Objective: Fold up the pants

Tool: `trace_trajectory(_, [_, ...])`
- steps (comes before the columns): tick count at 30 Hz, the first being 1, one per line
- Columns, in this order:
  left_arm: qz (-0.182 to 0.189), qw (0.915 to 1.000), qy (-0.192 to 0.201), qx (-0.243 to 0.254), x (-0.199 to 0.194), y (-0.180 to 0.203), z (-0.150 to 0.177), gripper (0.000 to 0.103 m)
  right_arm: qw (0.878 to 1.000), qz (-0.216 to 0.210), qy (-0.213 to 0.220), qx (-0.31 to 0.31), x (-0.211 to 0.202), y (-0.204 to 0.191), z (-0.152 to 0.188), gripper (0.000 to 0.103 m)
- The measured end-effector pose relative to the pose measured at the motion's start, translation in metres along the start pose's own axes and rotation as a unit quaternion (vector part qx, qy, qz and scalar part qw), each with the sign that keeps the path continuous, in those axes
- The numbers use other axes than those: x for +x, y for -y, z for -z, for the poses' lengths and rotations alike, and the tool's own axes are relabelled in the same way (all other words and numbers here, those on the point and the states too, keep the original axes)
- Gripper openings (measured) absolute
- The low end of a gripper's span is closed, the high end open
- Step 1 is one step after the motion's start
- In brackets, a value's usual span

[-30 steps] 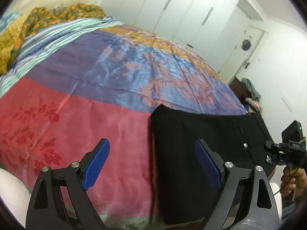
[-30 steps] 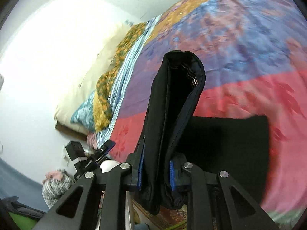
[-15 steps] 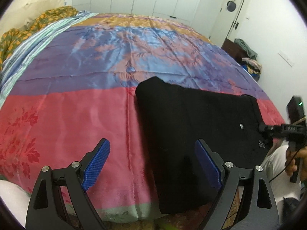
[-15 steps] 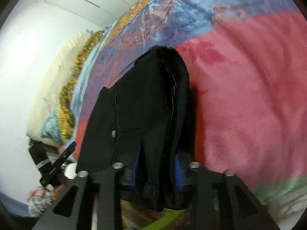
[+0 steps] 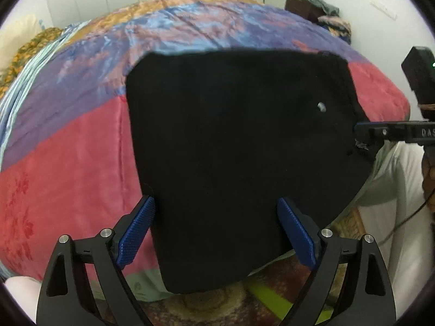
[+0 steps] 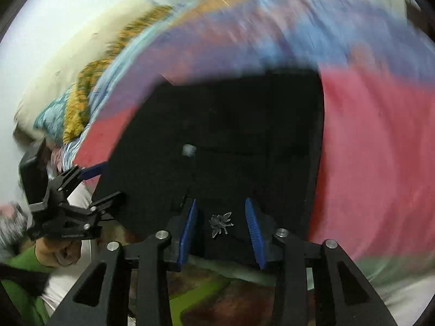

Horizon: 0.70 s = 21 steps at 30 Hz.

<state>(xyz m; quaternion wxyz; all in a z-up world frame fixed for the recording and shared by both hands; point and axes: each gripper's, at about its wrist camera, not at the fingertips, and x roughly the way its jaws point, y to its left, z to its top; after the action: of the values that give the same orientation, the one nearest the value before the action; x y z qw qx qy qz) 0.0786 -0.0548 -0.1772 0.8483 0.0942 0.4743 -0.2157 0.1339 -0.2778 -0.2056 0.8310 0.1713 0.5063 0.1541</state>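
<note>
Bed [image 5: 68, 168]: folded pants [image 5: 239, 141], near edge overhanging | left gripper [image 5: 217, 233]: fingers spread | right gripper [image 6: 221, 231]: fingers apart, view blurred

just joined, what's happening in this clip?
A person with a handheld gripper in each hand is folding black pants on a bed with a colourful bedspread. The pants lie in a folded block at the bed's near edge. The left gripper and right gripper are both open, hovering by the fabric.
</note>
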Motion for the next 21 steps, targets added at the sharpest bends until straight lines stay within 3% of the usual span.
trace_trajectory(2, [0.007, 0.9996, 0.015, -0.024, -0.013, -0.009, -0.008, 0.09, 1.0, -0.004, 0.009, 0.011, -0.012, -0.004, -0.013, 0.036])
trace_trajectory(7, [0.0, 0.9984, 0.03, -0.049, -0.019, -0.02, -0.024, 0.091, 0.995, 0.011, 0.078, -0.064, -0.049, -0.041, -0.066, 0.036])
trace_trajectory(11, [-0.021, 0.9983, 0.005, -0.054, -0.001, -0.021, -0.028, 0.091, 0.994, 0.032, 0.08, -0.059, -0.022, -0.027, -0.099, 0.037])
trace_trajectory(14, [-0.021, 0.9978, -0.013, -0.062, 0.007, -0.023, -0.026, 0.091, 0.998, 0.055, 0.037, -0.015, 0.017, 0.008, -0.1, 0.037])
trace_trajectory(15, [-0.02, 0.9976, -0.013, -0.064, 0.006, -0.024, -0.024, 0.091, 0.998, 0.05, 0.041, 0.0, 0.022, 0.016, -0.098, 0.037])
trace_trajectory(18, [-0.028, 0.9976, -0.011, -0.062, 0.004, -0.023, -0.022, 0.091, 0.997, 0.034, 0.068, 0.02, 0.006, 0.015, -0.096, 0.037])
trace_trajectory(21, [-0.026, 0.9974, -0.013, -0.066, 0.007, -0.024, -0.022, 0.091, 0.996, 0.047, 0.076, -0.001, -0.015, -0.002, -0.088, 0.037])
